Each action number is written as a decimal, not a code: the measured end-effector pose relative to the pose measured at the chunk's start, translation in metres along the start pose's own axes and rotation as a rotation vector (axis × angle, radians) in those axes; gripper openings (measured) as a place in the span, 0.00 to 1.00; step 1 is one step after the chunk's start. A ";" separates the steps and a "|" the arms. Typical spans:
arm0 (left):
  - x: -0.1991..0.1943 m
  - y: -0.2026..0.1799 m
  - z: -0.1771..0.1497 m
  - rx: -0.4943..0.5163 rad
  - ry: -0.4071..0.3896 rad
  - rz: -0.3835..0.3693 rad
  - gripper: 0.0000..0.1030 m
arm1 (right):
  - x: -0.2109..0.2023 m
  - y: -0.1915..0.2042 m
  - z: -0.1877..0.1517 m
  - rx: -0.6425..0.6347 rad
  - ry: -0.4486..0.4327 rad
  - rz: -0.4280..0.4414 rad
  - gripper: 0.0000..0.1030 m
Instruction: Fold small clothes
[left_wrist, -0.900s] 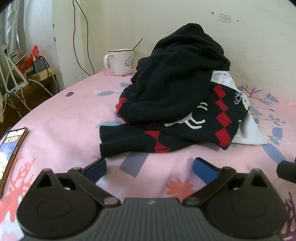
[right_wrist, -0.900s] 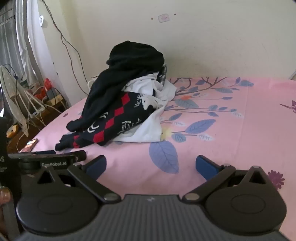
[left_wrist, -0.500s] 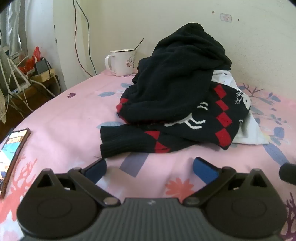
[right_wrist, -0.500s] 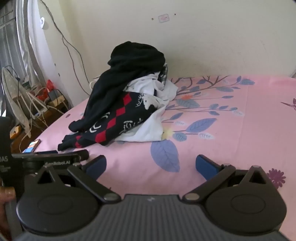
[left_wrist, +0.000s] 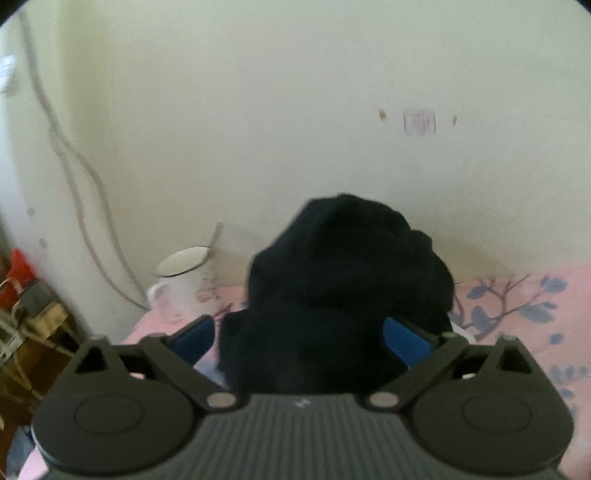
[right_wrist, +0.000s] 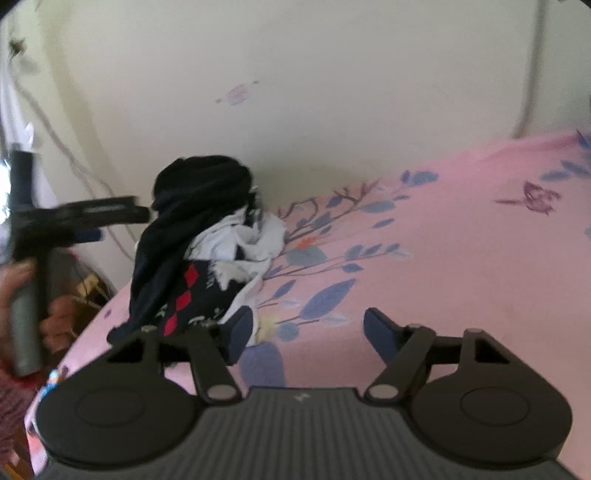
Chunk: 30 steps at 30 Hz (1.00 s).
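A pile of small clothes sits on the pink flowered bedsheet (right_wrist: 461, 258) by the wall. A black garment (left_wrist: 343, 269) tops the pile (right_wrist: 207, 236), over a crumpled white one (right_wrist: 251, 240) and a black knit with red diamonds (right_wrist: 192, 291). My left gripper (left_wrist: 299, 339) is open wide right at the upper part of the pile, and the black cloth fills the space between its blue pads (left_wrist: 406, 339) without being pinched. In the right wrist view it shows blurred beside the pile's top (right_wrist: 122, 218), a hand on its handle. My right gripper (right_wrist: 310, 332) hangs open over the sheet near the pile's right foot, empty.
A white enamel mug (left_wrist: 188, 280) with a spoon stands at the bed's far left corner beside the pile. Cables (left_wrist: 74, 166) run down the wall. A low wooden stand (left_wrist: 40, 317) with clutter is off the bed's left edge. The sheet stretches away to the right.
The left gripper has risen and moved forward to the pile's top. The right gripper has lifted and tilted, and its jaws stand closer together than before. Both views are motion-blurred.
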<state>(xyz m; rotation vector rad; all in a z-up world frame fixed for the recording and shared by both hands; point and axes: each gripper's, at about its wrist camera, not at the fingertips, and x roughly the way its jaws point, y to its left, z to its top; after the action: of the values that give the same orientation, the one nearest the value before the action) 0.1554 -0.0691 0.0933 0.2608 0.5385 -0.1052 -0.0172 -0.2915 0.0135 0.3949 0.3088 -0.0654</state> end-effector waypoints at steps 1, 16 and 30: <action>0.013 -0.006 0.004 0.001 0.015 -0.001 0.85 | 0.000 -0.002 0.001 0.014 0.006 0.005 0.68; -0.189 0.081 0.012 -0.167 -0.297 -0.387 0.08 | -0.021 -0.003 0.010 0.027 -0.087 0.027 0.67; -0.309 0.126 -0.131 -0.172 -0.422 -0.468 0.58 | -0.026 0.001 0.005 0.037 -0.110 0.052 0.71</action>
<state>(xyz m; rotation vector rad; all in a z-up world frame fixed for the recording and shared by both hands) -0.1516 0.0973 0.1731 -0.0624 0.1766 -0.5535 -0.0406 -0.2925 0.0259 0.4345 0.1890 -0.0413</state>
